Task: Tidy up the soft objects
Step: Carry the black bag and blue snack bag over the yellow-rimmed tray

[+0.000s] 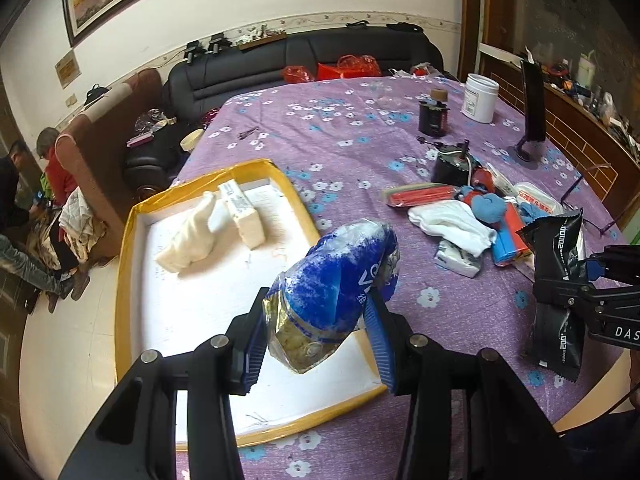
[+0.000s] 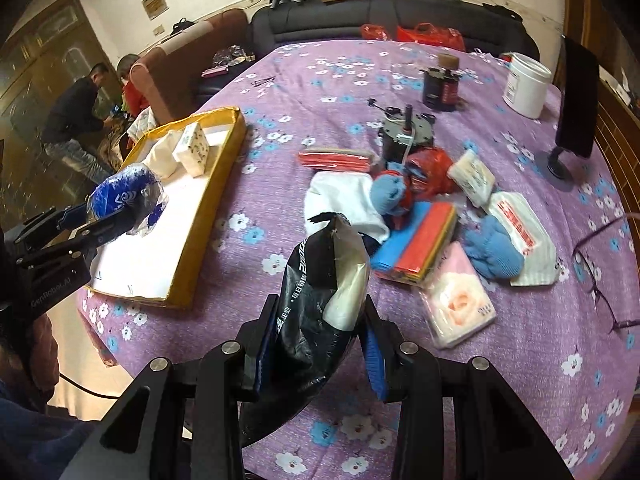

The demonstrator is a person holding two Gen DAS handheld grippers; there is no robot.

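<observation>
My left gripper (image 1: pixel 316 332) is shut on a blue and clear plastic packet (image 1: pixel 340 280) and holds it above the yellow-rimmed white tray (image 1: pixel 128 240). The tray holds a white glove (image 1: pixel 190 238) and a tissue pack (image 1: pixel 244 216). My right gripper (image 2: pixel 316 340) is shut on a black snack bag (image 2: pixel 324 292) above the purple tablecloth. The left gripper and its blue packet (image 2: pixel 124 200) also show in the right wrist view, over the tray (image 2: pixel 208 208). The right gripper with the black bag (image 1: pixel 560 280) shows at the right of the left wrist view.
A pile of soft items lies on the table: white cloth (image 2: pixel 340 200), blue gloves (image 2: pixel 492 248), coloured cloths (image 2: pixel 420 240), tissue packs (image 2: pixel 460 300), red packs (image 2: pixel 336 158). A motor (image 2: pixel 408 132), dark jars (image 2: pixel 440 84), white tub (image 2: pixel 526 84), glasses (image 2: pixel 600 268) and a stand (image 2: pixel 572 120) sit behind.
</observation>
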